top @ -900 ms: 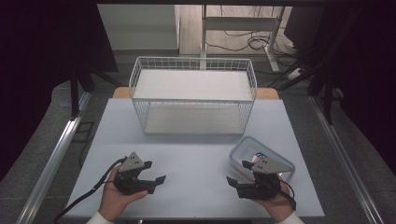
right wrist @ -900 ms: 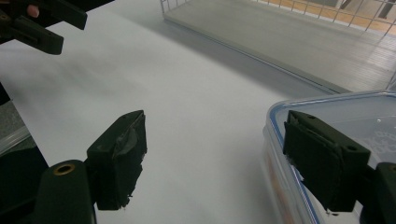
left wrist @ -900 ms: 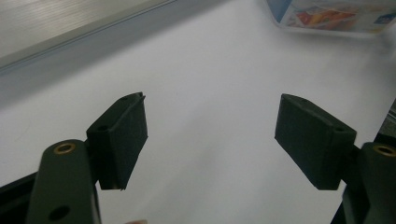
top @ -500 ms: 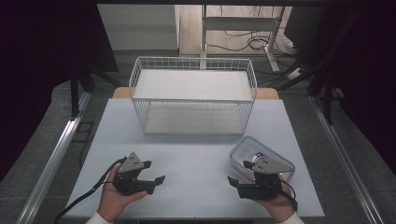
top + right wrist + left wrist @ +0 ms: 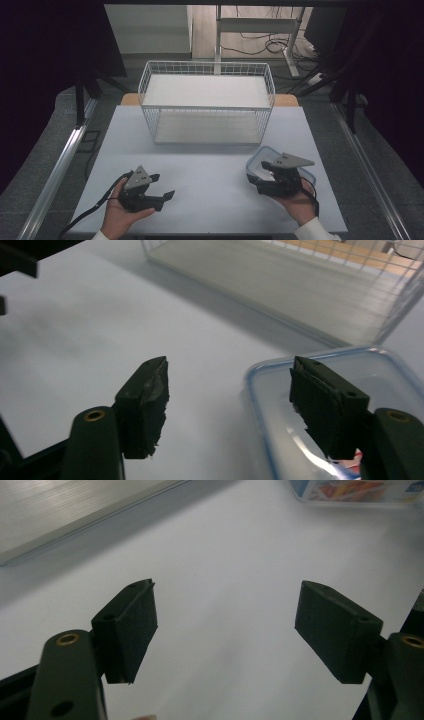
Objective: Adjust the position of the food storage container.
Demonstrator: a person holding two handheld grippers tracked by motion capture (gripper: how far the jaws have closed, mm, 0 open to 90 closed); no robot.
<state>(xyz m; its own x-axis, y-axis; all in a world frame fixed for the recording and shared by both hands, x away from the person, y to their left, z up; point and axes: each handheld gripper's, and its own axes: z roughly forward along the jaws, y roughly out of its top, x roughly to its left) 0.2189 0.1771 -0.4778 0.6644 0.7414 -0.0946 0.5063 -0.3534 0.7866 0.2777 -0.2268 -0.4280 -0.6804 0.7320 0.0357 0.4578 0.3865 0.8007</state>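
My right tongs [image 5: 261, 181] stand spread with nothing between the pads, one jaw over the near corner of the clear plastic container [image 5: 350, 405] with its blue-edged lid, which sits at the right of the white desk [image 5: 210, 170] just in front of the wire basket [image 5: 207, 107]; my left tongs [image 5: 162, 196] are spread too, resting over bare desk well away from it. I judge the box to be light, stiff and rather slick, with a lid that may flex. I would pinch it across the rim at a corner or short side rather than on the smooth top.
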